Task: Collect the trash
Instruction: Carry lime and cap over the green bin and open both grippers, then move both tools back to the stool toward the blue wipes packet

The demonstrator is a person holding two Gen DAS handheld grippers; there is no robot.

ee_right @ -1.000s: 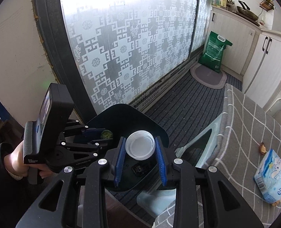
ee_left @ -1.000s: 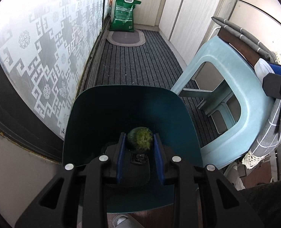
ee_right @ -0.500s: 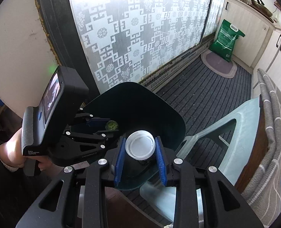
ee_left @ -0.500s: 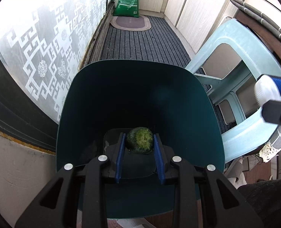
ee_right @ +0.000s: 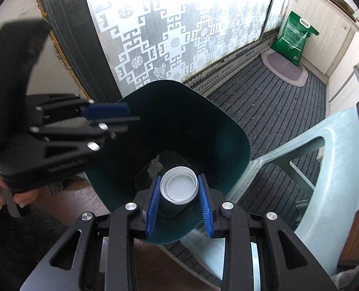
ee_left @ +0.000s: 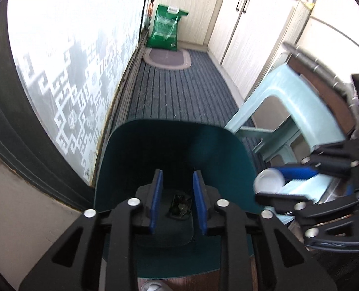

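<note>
Two grippers hang over a dark teal bin [ee_right: 227, 131] on striped grey matting [ee_left: 179, 92], frosted patterned glass at upper left. Right gripper [ee_right: 179, 191] clamps a white bottle cap [ee_right: 179, 186]. Left gripper [ee_left: 177, 189] is closing, empty; green scrap [ee_right: 155, 167] lies inside the bin, centre frame.

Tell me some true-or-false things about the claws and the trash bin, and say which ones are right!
1. The right gripper holds a white bottle cap. True.
2. The cap is held over the dark green bin. True.
3. The left gripper squeezes a green ball. False: nothing is between its jaws, which are closing; some trash lies at the bin's bottom.
4. The bin is bright red. False: it is dark green.
5. A green bag stands at the far end of the striped floor mat. True.
</note>
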